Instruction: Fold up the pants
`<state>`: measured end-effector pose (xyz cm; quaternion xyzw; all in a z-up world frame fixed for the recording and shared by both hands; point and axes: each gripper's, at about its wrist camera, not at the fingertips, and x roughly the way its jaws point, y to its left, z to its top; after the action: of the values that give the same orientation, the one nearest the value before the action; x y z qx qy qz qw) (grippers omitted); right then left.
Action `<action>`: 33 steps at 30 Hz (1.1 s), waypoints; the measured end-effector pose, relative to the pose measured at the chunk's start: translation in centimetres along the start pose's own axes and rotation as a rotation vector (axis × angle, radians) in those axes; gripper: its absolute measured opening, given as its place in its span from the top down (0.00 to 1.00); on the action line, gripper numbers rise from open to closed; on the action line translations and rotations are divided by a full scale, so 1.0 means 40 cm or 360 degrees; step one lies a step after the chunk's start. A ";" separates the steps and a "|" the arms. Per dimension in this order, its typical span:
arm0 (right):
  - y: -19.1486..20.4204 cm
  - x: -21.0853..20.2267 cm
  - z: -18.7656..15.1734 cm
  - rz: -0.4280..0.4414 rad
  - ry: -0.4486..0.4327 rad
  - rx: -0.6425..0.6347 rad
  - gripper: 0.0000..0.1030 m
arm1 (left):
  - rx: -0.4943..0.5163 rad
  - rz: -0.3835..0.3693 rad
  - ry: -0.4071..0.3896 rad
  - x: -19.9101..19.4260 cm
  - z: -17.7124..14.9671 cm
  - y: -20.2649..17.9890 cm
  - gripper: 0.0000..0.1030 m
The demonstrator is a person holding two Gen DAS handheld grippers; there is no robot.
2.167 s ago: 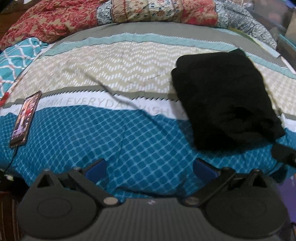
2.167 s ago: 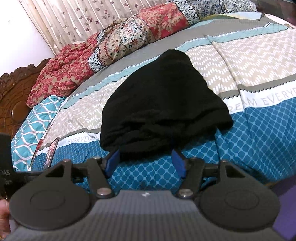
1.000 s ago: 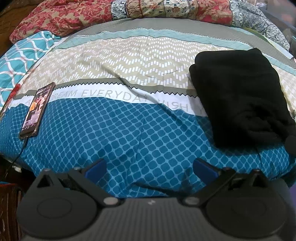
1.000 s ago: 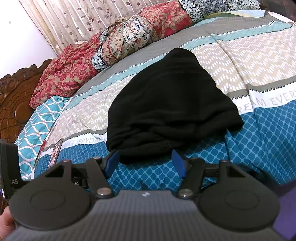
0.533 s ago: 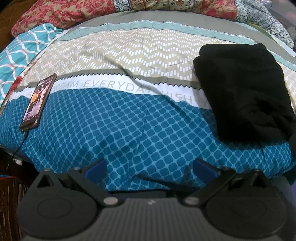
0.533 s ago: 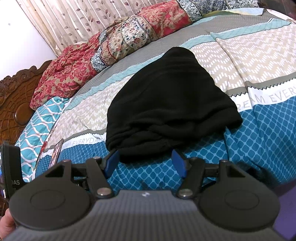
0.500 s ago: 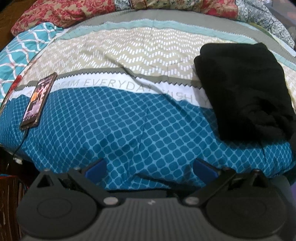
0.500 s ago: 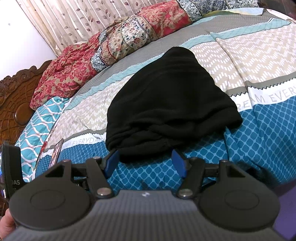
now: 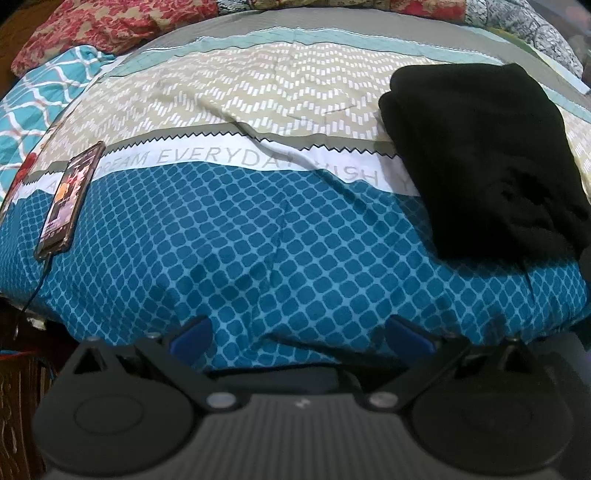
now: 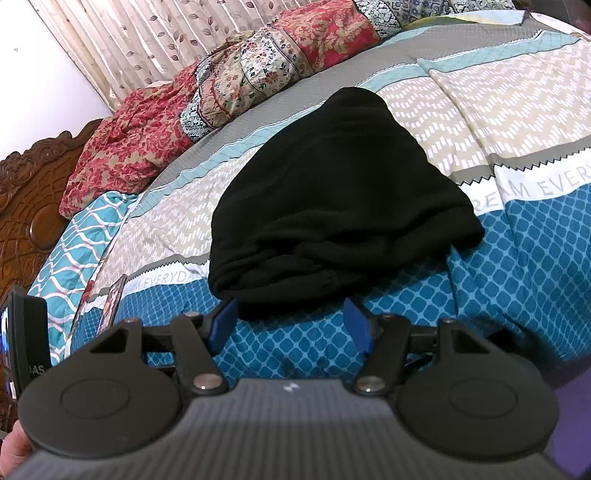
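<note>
Pants [image 10: 332,192] lie folded in a black bundle on the bed, just past the right gripper [image 10: 288,325] and not touching it. Those blue-tipped jaws stand apart over the blue diamond part of the bedspread [image 10: 517,258] with nothing between them — the near folded edge of the bundle sits a little beyond the tips. In the left wrist view the pants [image 9: 480,155] rest toward the right side, straddling the blue band, the white lettered stripe and the beige zigzag band. The left gripper [image 9: 299,334] hangs near the bed's near edge, its jaws spread wide and empty, with only bare bedspread [image 9: 258,240] ahead of it.

Farther left, a phone [image 9: 68,199] lies face up across the white stripe — its screen is lit and a cable runs off its near end over the bed's edge. Beyond the beige band come grey and pale teal stripes, then a heap of red and patterned bedding [image 10: 229,88] along the far side. A carved wooden headboard [image 10: 26,206] stands at the left in the right wrist view, with a leaf-print curtain [image 10: 155,33] behind the heap.
</note>
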<state>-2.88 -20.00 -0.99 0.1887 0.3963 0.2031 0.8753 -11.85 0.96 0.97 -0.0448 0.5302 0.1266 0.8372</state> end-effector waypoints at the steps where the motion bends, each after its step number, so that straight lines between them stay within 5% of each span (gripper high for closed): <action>1: -0.001 0.000 0.000 0.0001 0.0001 0.0000 0.36 | 0.0005 -0.0001 0.0001 0.001 0.000 -0.001 0.00; 33: -0.016 -0.002 0.000 0.0003 -0.0013 -0.0002 0.36 | 0.0040 0.0048 0.0021 0.004 -0.009 -0.002 0.00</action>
<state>-2.80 -20.60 -1.25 0.1892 0.3925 0.2033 0.8768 -12.09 0.84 0.65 -0.0271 0.5379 0.1321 0.8322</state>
